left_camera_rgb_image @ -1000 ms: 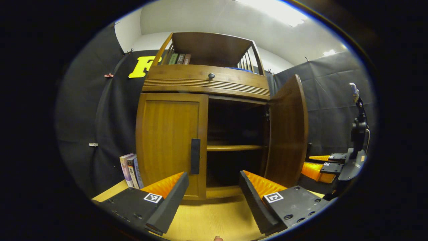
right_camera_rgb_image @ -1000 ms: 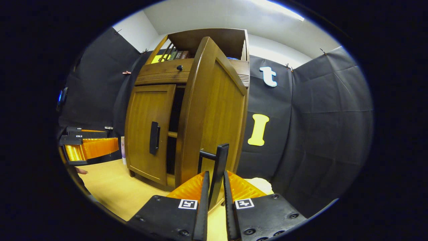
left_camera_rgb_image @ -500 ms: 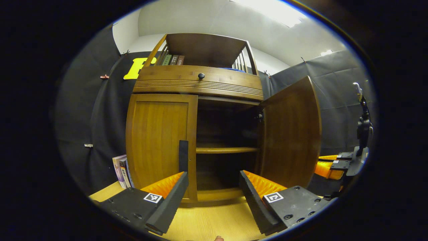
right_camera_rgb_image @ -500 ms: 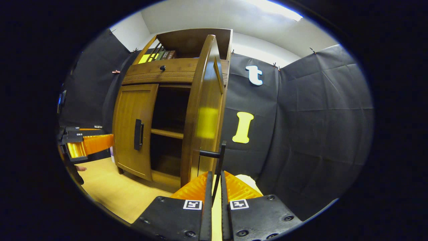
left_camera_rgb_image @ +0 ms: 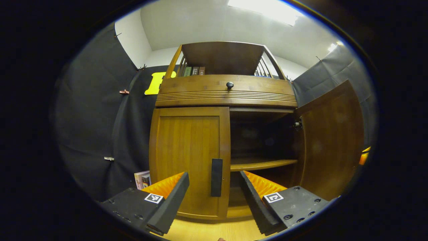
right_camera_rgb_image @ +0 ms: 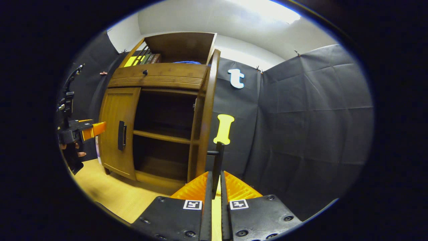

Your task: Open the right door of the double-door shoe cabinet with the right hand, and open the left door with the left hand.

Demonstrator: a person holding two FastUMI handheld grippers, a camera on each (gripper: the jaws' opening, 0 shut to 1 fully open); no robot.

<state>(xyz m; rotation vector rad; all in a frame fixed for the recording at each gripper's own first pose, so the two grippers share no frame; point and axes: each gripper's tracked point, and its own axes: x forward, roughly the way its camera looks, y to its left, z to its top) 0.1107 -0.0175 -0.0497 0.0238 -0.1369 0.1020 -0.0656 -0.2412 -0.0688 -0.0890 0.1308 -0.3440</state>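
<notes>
The wooden shoe cabinet (left_camera_rgb_image: pixel 226 93) stands in front of me. Its left door (left_camera_rgb_image: pixel 189 160) is closed, with a dark bar handle (left_camera_rgb_image: pixel 216 177) at its inner edge. My left gripper (left_camera_rgb_image: pixel 214 190) is open, its fingers standing either side of that handle and a little short of it. The right door (left_camera_rgb_image: pixel 331 140) is swung wide, seen edge-on (right_camera_rgb_image: pixel 206 113) in the right gripper view. My right gripper (right_camera_rgb_image: pixel 214 187) is shut on the right door's handle (right_camera_rgb_image: pixel 218 160). The left gripper (right_camera_rgb_image: pixel 82 131) and the hand holding it appear far left there.
Inside the cabinet a shelf (left_camera_rgb_image: pixel 260 164) divides a dark interior. Books (left_camera_rgb_image: pixel 143 179) lean on the floor left of the cabinet, and more sit on its top rack (left_camera_rgb_image: pixel 194 70). A drawer with a round knob (left_camera_rgb_image: pixel 229 85) runs above the doors. Light wooden floor (right_camera_rgb_image: pixel 113 197) lies below.
The right door has swung further open with my right gripper holding its handle. My left gripper has moved closer, so the left door's handle now sits between its open fingers.
</notes>
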